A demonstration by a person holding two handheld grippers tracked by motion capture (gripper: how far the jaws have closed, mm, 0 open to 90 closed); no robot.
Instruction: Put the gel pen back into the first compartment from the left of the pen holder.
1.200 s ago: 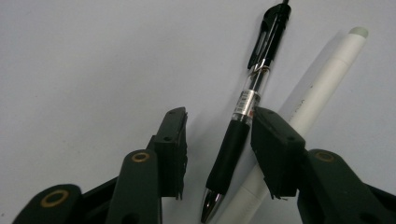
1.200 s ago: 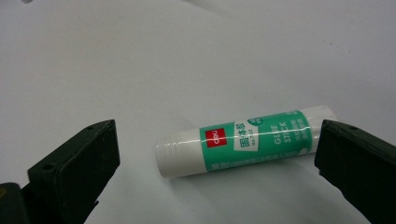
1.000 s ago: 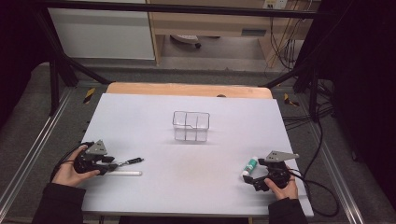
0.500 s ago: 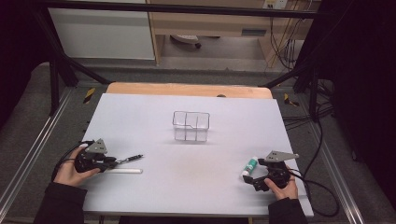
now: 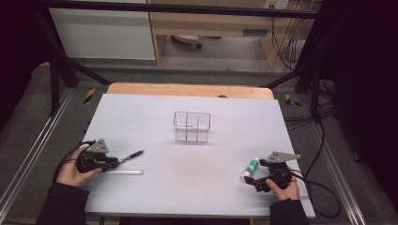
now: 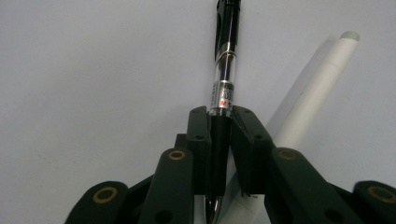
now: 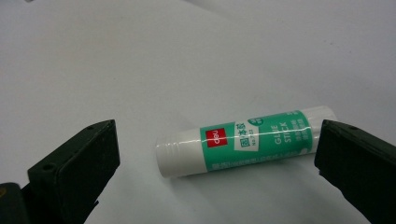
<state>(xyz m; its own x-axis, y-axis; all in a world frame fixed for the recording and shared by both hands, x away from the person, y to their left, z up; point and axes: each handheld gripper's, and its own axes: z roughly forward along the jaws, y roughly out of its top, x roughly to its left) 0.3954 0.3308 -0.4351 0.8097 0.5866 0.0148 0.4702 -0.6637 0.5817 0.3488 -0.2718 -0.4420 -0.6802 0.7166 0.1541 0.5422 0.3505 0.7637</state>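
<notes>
Black pen point(image 6: 223, 70) at near left, now pinched in left gripper point(image 5: 111, 163), jaws just closed on barrel; ready for lifting. White marker point(image 5: 123, 172) just beside. Glue stick point(image 7: 245, 139) between right gripper's point(image 5: 257, 180) spread jaws, ungripped. Clear organizer point(image 5: 191, 126) farther off, mid-table.

bench point(image 5: 155, 117): big, white on top, with a brown wood edge at the far side
clear box point(image 5: 191, 126): stands on the bench near the middle, split into small parts
black pen point(image 5: 131, 156): on the left
white stick point(image 5: 123, 172): lies flat, just beside the pen
glue stick point(image 5: 250, 167): lies on its side on the right, green and white
</notes>
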